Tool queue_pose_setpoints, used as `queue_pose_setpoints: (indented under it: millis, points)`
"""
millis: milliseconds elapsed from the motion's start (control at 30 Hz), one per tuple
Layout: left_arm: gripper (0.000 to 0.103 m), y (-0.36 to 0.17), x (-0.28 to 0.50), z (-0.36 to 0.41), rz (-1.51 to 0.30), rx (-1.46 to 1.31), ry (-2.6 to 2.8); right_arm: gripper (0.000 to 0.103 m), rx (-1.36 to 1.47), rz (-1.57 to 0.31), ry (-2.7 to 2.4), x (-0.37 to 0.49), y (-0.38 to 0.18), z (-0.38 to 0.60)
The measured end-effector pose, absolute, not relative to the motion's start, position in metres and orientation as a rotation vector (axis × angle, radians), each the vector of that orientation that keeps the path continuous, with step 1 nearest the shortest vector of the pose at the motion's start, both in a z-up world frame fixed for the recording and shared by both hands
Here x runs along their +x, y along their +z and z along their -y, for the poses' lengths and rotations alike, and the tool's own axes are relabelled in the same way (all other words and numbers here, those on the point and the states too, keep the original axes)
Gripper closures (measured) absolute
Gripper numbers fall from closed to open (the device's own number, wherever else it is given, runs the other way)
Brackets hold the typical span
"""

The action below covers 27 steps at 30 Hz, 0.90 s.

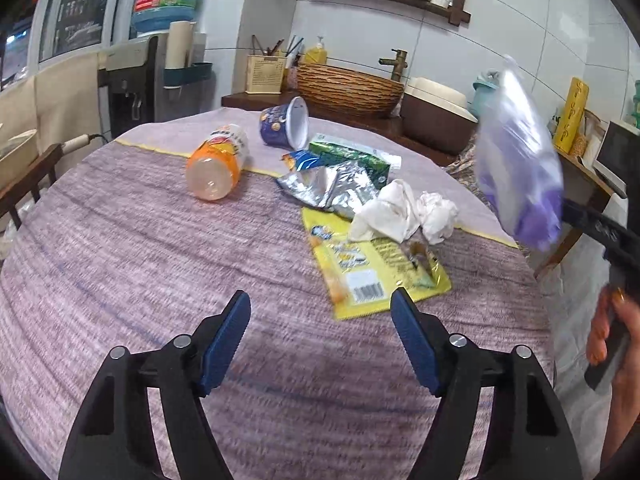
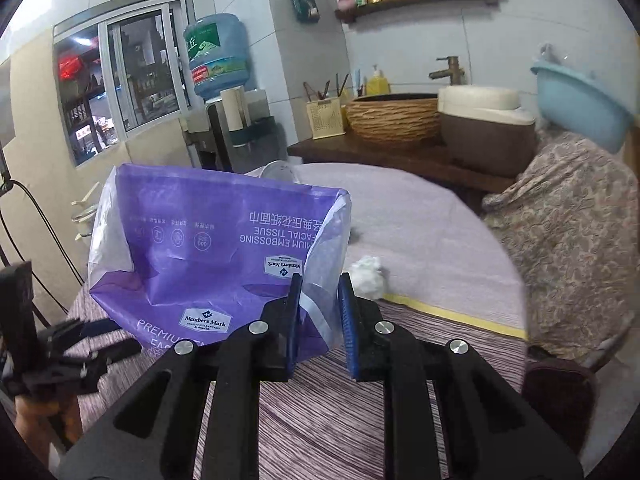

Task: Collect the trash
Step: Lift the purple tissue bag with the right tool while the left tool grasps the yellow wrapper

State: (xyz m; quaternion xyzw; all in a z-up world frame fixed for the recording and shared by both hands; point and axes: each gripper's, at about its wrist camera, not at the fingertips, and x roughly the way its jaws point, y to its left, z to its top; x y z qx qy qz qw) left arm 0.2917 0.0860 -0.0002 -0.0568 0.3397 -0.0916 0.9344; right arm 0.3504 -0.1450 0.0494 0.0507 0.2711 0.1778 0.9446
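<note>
Clamping the purple tissue bag (image 2: 208,264) above the bench (image 2: 420,220), the right hand-held gripper (image 2: 320,312) holds it aloft; the left hand-held gripper (image 1: 320,340) gapes empty near the wrappers (image 1: 360,268), orange bottle (image 1: 216,164) and empty tipped cup (image 1: 286,122).

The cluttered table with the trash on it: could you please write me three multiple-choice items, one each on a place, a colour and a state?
1. Where do the crumpled white tissues lie?
A. on the yellow flat wrapper
B. inside the dark blue paper cup
C. on the shelf

2. What colour is the printed plastic tissue bag?
A. green
B. purple
C. red

3. How is the orange-labelled clear plastic bottle?
A. upright
B. on its side
C. held

A: they overlap the wrapper's top edge.
B: purple print.
B: it lies flat on the cloth, base toward the camera.
</note>
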Motion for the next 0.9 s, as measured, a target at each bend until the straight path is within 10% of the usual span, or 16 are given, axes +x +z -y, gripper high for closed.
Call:
queue_pose_setpoints:
  millis: [900]
  points:
    - [0.034,-0.008,0.332,0.009,-0.78,-0.025,-0.266,0.084,0.115,-0.534,0.254,0.292,0.024,0.217]
